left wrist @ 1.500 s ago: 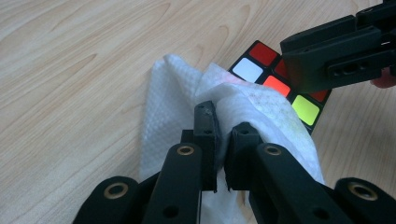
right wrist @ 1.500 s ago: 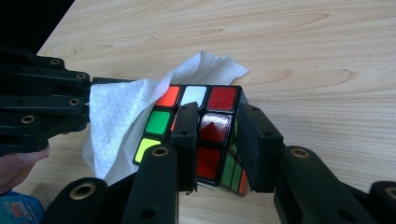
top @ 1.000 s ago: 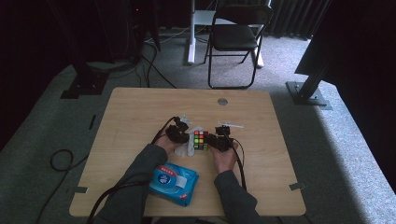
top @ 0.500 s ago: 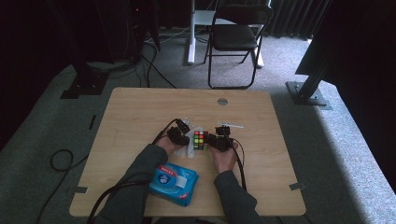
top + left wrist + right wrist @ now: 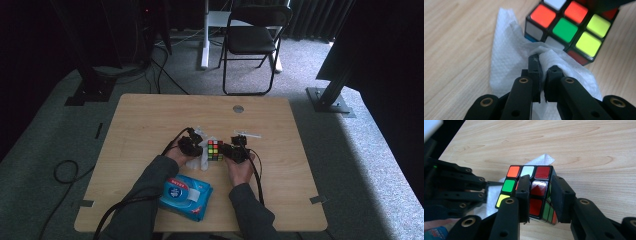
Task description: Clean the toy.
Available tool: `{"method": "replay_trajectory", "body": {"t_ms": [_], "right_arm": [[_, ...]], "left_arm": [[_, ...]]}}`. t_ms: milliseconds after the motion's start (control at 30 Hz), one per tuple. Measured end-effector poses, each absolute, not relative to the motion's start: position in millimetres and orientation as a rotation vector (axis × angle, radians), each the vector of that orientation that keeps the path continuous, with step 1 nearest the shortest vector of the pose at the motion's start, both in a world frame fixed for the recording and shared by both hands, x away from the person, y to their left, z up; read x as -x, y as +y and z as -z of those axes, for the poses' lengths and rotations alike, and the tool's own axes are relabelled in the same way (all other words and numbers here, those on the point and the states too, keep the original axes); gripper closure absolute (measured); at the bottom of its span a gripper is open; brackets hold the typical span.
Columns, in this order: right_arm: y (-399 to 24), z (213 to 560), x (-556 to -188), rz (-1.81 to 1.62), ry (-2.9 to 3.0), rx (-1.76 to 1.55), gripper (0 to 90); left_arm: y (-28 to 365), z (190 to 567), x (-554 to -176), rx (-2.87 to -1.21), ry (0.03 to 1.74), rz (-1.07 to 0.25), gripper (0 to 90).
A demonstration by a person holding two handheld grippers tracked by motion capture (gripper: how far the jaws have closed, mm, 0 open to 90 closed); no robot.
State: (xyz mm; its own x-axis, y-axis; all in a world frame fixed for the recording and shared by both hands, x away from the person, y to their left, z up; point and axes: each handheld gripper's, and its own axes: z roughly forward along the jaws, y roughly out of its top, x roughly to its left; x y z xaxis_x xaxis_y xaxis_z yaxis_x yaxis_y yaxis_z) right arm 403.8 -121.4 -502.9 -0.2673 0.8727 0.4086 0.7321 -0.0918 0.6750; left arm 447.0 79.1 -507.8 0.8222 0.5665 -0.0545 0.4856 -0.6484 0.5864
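A scrambled colour cube [image 5: 215, 150] stands on the wooden table [image 5: 150, 120], between my two grippers. My right gripper [image 5: 541, 195] is shut on the cube [image 5: 534, 192], its jaws clamping opposite faces near one edge. A white paper tissue [image 5: 506, 57] is pinched in my shut left gripper [image 5: 543, 65], and its bunched end is pressed against the cube's [image 5: 569, 30] lower side. In the high view the left gripper [image 5: 196, 146] sits just left of the cube, with the tissue [image 5: 202, 161] under it. The left gripper's black arms [image 5: 456, 187] reach in beside the cube in the right gripper view.
A blue pack of wipes [image 5: 186, 196] lies near the table's front edge, under the person's left forearm. A round grommet [image 5: 238, 108] sits at the table's far side. A black folding chair [image 5: 252, 40] stands on the carpet beyond the table.
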Motion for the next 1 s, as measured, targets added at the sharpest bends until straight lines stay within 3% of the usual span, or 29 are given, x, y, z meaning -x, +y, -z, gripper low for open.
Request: {"method": "replay_trajectory", "body": {"t_ms": [500, 867, 1000], "right_arm": [[-122.0, 503.6, -403.5, -1.296, 1.995, -1.794, 69.3], [-121.8, 504.0, -403.0, -1.301, 1.987, -1.800, 69.3], [-121.7, 503.7, -402.9, -1.298, 1.984, -1.803, 69.6]], "left_arm": [[91.8, 497.2, -440.5, -2.249, 0.769, -0.134, 86.0], [92.4, 498.8, -438.1, -2.251, 0.788, -0.097, 86.1], [81.6, 506.1, -436.6, -2.371, 0.757, -0.113, 86.0]]}}
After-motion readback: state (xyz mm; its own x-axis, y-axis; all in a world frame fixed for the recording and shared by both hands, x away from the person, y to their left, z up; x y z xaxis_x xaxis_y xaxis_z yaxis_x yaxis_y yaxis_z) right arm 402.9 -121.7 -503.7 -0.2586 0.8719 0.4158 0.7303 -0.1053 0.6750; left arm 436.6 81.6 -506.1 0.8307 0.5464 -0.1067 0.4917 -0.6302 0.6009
